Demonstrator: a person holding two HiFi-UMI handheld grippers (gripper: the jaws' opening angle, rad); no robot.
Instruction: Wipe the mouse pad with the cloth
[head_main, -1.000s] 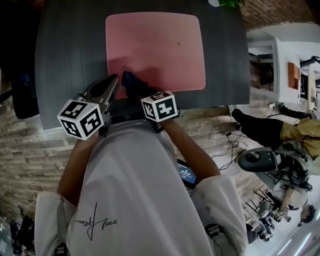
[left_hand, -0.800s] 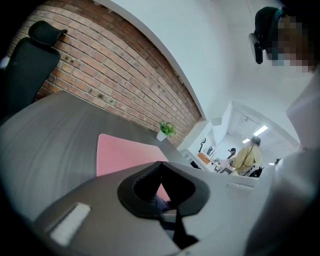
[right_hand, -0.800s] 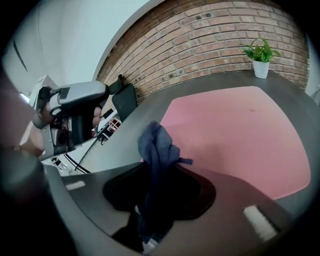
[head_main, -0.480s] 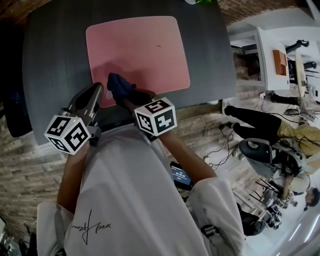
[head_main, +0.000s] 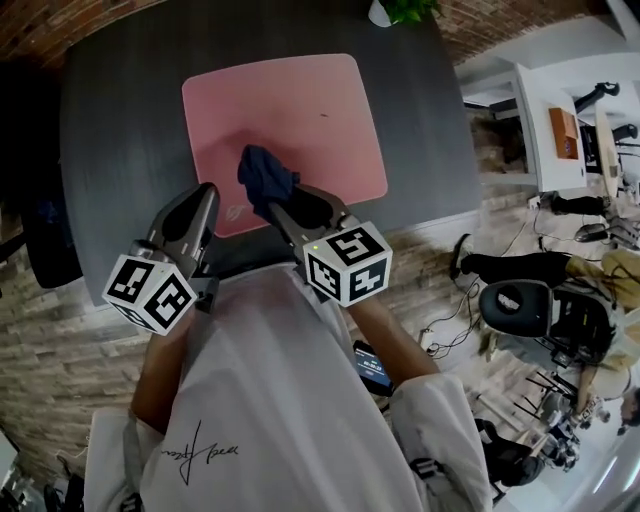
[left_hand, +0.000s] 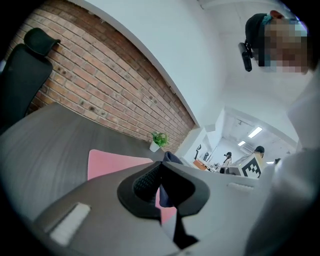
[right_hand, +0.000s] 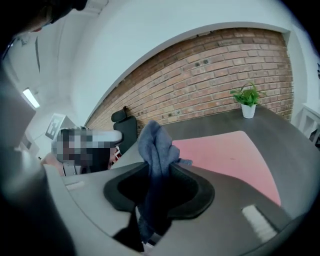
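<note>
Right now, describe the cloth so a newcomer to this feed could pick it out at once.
On the dark grey table lies a pink mouse pad; look at its near edge, towards the person. There the right gripper is shut on the cloth, a bunched dark blue wad. It is the only fabric and the only blue thing over the pink.

Soft blue cloth (head_main: 265, 172), matt pink mouse pad (head_main: 300, 110), dark wood-grain table (head_main: 120, 130)

A dark grey bench (head_main: 110, 150) carries a pink mouse pad (head_main: 300, 120) lying flat. A small potted plant (right_hand: 247, 102) stands beyond the pad's far right corner, at the bench's edge.
</note>
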